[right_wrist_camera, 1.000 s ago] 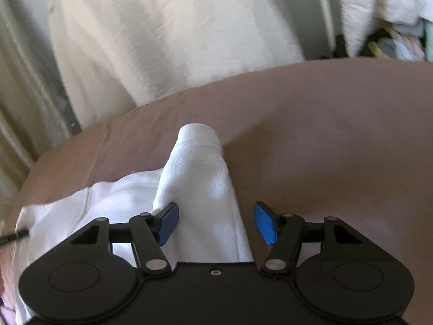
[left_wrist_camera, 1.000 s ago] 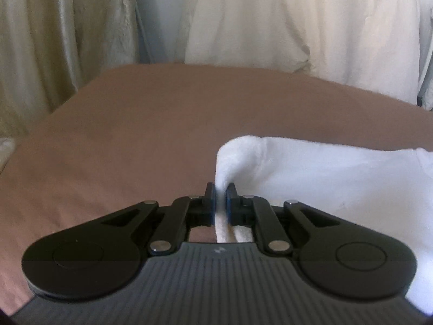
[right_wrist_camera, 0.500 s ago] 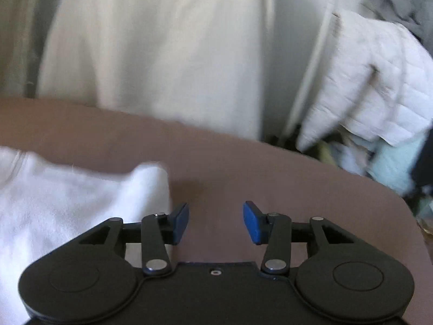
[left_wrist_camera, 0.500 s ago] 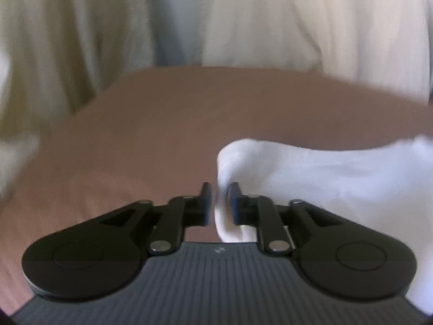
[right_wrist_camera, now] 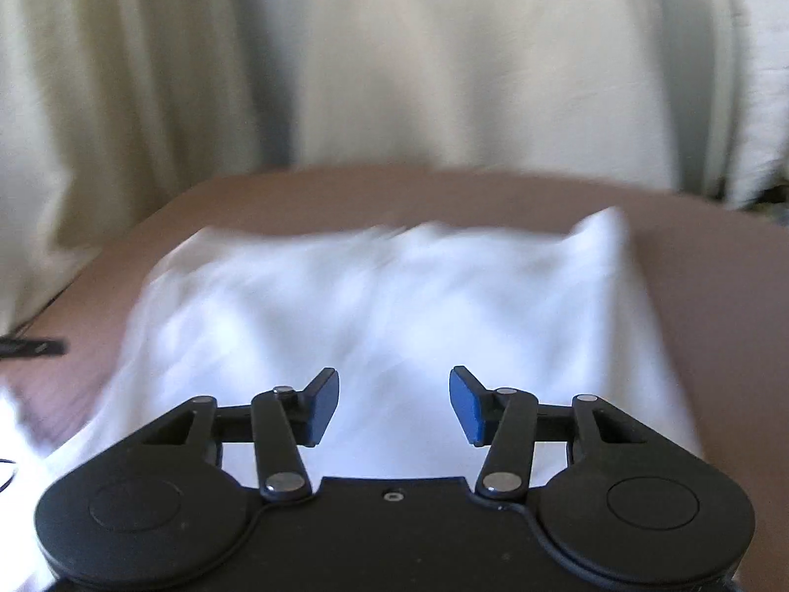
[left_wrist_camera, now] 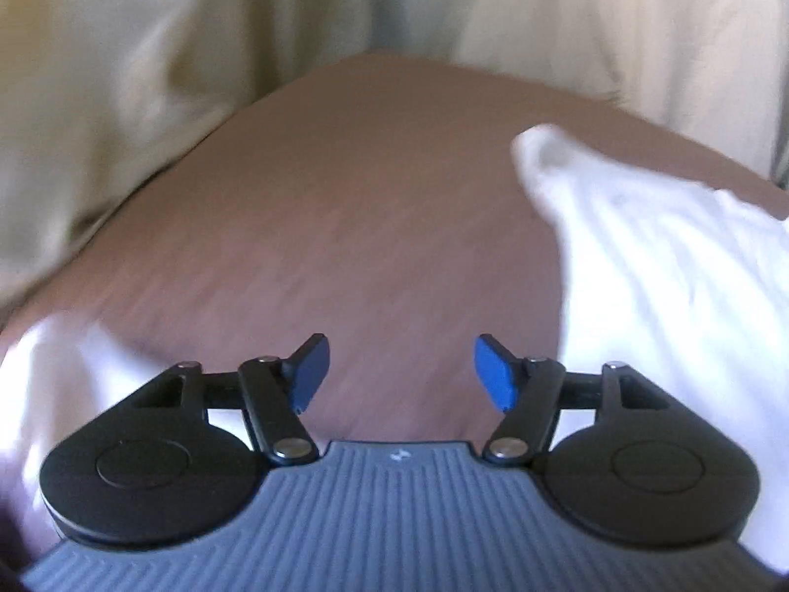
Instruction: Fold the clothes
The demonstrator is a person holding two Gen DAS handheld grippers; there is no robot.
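The left hand-held gripper [left_wrist_camera: 397, 372] has just been opening, empty; the right hand-held gripper [right_wrist_camera: 394, 407] is hanging open over the white garment [right_wrist_camera: 394, 306] lying on the brown bench [left_wrist_camera: 320, 207]; soft, light, floppy; best pinched at a corner.

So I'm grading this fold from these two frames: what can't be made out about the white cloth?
- Left wrist view: the white cloth garment runs off the right edge; motion blur hides its seams.
- Left wrist view: a white patch at lower left is blurred and part-hidden by the left gripper; same garment or not, unclear.
- Right wrist view: the right gripper body covers the garment's near edge; blur hides fold lines.
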